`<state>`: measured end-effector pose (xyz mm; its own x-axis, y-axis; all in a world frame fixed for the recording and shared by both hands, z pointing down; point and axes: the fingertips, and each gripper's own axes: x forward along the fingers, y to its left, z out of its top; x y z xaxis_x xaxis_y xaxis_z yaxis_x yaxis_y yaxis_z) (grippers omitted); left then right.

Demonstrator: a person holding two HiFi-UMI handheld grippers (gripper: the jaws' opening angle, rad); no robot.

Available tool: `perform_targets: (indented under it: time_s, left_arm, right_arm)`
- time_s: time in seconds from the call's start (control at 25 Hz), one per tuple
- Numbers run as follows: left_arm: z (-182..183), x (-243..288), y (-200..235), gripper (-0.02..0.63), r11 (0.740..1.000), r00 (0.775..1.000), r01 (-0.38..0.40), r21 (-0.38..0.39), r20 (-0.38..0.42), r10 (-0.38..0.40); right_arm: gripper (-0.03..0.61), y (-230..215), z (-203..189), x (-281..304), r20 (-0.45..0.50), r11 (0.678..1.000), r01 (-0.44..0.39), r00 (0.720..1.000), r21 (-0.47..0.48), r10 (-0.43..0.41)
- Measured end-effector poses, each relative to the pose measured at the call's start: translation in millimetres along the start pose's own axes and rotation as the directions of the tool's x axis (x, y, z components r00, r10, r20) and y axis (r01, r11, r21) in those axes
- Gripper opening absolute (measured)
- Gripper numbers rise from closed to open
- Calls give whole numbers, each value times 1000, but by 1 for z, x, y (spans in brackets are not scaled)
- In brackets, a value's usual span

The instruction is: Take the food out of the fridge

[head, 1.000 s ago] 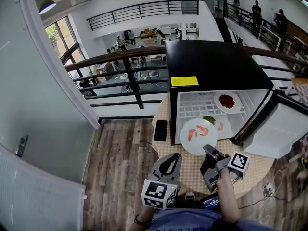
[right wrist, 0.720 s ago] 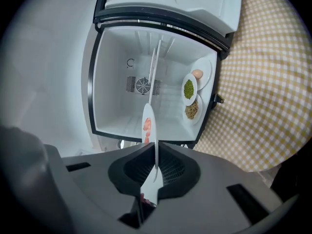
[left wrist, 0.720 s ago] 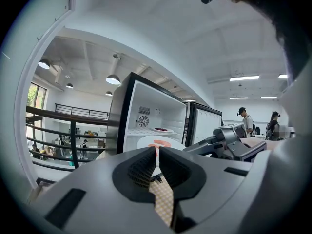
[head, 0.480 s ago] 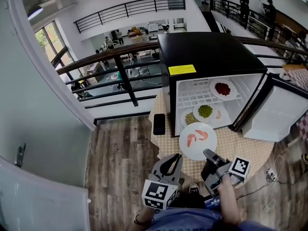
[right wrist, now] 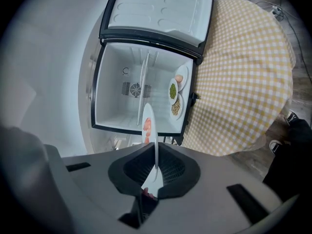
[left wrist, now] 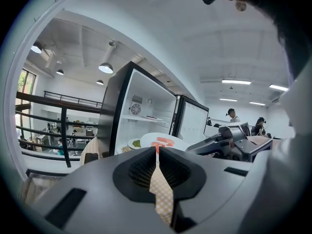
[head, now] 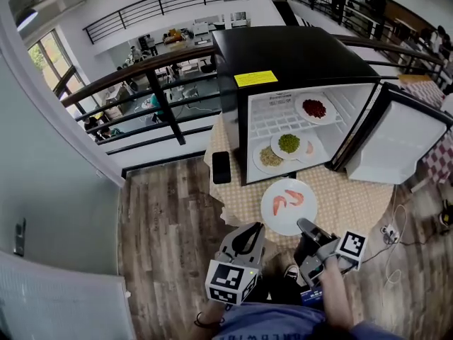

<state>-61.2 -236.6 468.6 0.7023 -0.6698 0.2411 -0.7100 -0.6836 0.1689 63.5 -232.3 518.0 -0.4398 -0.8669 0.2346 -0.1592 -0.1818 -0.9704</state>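
light: bright, even | src: ceiling lamps (left wrist: 106,68), windows (head: 48,57) | edges: fisheye warp

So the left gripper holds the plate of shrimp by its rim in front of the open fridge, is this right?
Not the left one. It is the right gripper that holds the plate of shrimp by its rim in front of the open fridge. The right gripper view shows the rim clamped between its jaws. The left gripper is shut on nothing.

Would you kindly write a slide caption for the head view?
Right gripper grips the shrimp plate by its rim in front of the open fridge.
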Motion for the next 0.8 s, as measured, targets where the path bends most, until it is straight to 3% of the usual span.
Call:
perform_targets:
  time_s: [0.32, 0.56, 0.8]
  left_arm:
    - [-3, 8, -2, 20, 1000, 1000, 19, -19, -2, -19]
    - [-8, 7, -2, 20, 999, 1000, -31, -32, -7, 31]
    - [-19, -4, -35, 20, 997, 997, -75, -31, -18, 75]
  right_arm:
    - [26, -3, 3, -11, 2, 1000, 26, 1000, -15, -26]
    - [26, -10, 6, -22, -25, 999, 33, 999, -11, -33]
    - [26, -22, 9, -54, -58, 1000, 17, 998, -5, -17]
